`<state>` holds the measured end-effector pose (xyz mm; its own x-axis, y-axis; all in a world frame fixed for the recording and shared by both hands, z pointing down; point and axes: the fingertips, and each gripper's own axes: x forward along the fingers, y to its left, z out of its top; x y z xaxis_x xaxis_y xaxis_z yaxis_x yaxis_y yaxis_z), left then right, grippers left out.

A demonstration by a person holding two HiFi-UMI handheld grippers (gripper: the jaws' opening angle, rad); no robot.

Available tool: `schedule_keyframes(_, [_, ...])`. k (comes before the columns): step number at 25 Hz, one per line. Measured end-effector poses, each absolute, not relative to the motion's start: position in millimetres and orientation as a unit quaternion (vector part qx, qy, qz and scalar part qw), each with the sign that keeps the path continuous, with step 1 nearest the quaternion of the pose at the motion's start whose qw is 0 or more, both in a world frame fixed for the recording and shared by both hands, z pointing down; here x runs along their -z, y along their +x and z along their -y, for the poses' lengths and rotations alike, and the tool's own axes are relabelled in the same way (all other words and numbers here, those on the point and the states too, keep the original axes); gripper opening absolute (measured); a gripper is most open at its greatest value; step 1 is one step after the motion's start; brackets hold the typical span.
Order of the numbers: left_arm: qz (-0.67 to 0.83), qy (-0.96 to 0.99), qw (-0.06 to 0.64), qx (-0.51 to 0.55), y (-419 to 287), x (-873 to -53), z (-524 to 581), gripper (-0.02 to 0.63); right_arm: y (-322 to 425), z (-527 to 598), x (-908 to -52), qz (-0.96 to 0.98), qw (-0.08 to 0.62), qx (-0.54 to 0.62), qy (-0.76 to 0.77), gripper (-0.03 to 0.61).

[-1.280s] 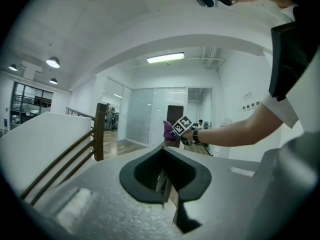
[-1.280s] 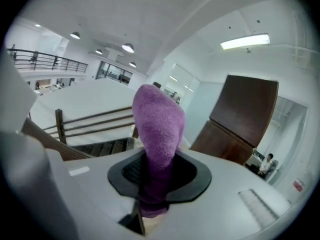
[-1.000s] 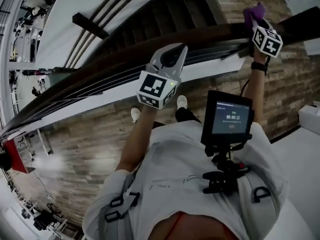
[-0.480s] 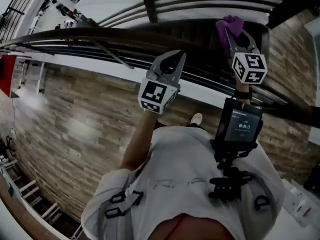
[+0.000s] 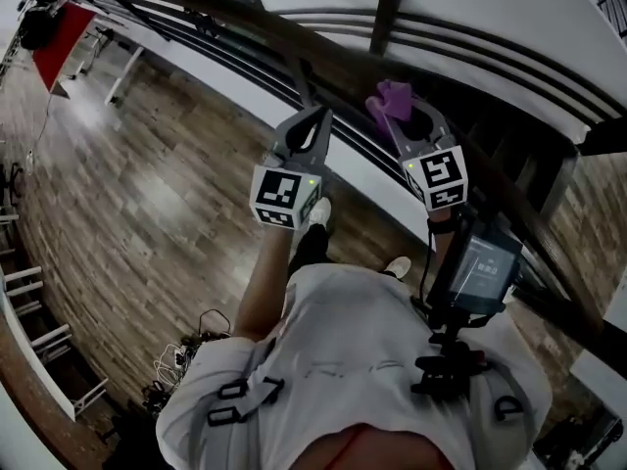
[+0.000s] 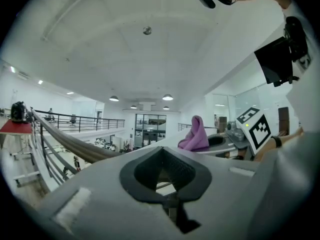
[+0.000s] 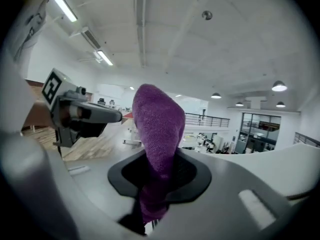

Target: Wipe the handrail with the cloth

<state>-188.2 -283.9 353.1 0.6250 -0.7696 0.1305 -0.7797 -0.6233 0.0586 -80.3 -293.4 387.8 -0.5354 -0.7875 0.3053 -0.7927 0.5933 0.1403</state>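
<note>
Fuzzy purple cloth (image 7: 157,119) is clamped, bunched upright, in the closed right gripper (image 7: 159,156). Left gripper (image 6: 161,153) is closed tip to tip with nothing between, near the smooth rounded handrail (image 6: 70,143).

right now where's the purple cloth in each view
head view: purple cloth upper middle, sticking out of the right gripper.
left gripper view: right of centre, beyond the jaws.
right gripper view: dead centre, clamped between the jaws.
shared landmark: the left gripper, left of the cloth in the head and right gripper views.
</note>
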Motion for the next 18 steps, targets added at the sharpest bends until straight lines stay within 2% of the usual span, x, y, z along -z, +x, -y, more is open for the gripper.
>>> schedule_keyframes(6, [0.489,0.867,0.083,-0.057,-282,-394,315,0.000,-197,301,-487,0.907,0.273,0.003,0.321,0.087])
schedule_keyframes(12, [0.500,0.858,0.088,-0.074,-302,-415,305,0.000,-203,333,-577,0.855,0.385,0.087,0.335,0.089])
schedule_keyframes(18, [0.509,0.849,0.111,-0.086,-326,-448,319,0.000,-216,430,-632,0.810,0.410,0.129,0.399,0.094])
